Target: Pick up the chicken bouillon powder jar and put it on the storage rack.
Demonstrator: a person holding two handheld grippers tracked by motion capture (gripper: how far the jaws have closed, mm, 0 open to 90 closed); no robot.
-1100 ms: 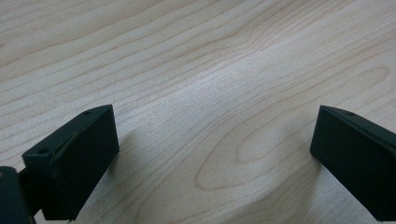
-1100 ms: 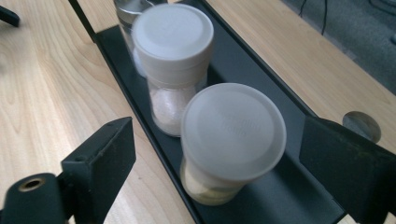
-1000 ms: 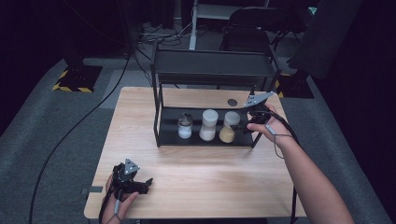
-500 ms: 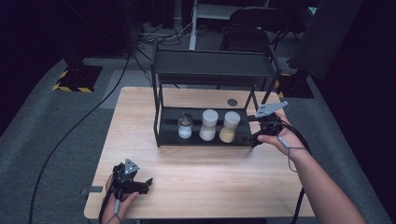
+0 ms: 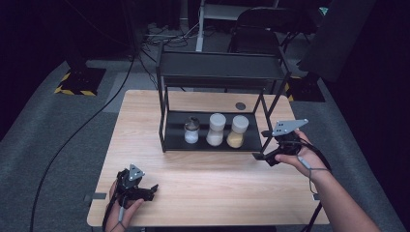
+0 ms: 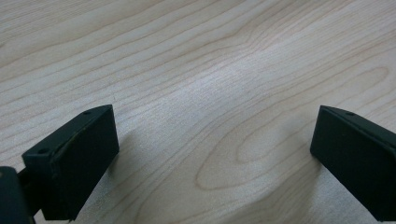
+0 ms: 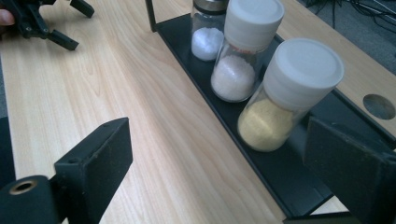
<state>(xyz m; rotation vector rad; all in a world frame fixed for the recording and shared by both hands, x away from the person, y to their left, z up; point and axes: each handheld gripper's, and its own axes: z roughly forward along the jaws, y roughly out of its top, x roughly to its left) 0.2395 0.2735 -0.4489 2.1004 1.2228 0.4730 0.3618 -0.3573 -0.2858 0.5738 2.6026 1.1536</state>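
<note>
**Grippers Apart Beside a Three-Jar Rack**

Dark studio floor and trailing cables surrounded a pale wooden table [image 5: 208,188] where a person worked with a handheld gripper in each hand. At the table's centre stood a black two-tier metal rack [image 5: 220,72], its lower shelf carrying three jars in a row. From the high view, left to right: a glass shaker with a metal cap and white contents [image 5: 192,130], a white-lidded jar of pale granules [image 5: 216,129], and a white-lidded jar of yellow granules [image 5: 237,131]. All three stood upright, close together, the two lidded jars just beside each other.

The right gripper [image 5: 263,153] was held at the rack's front right corner, near the yellow jar but not touching it. Seen along its own jaws, they stood wide apart with nothing between them, one over bare tabletop and the other over the shelf's end, the yellow jar [image 7: 287,95] nearest in front.

The left gripper [image 5: 151,189] rested low at the table's near left edge, well apart from the rack. Its jaws were likewise spread, with bare wood grain between them and nothing held.

A small dark round hole [image 5: 240,106] marked the tabletop behind the rack
</note>
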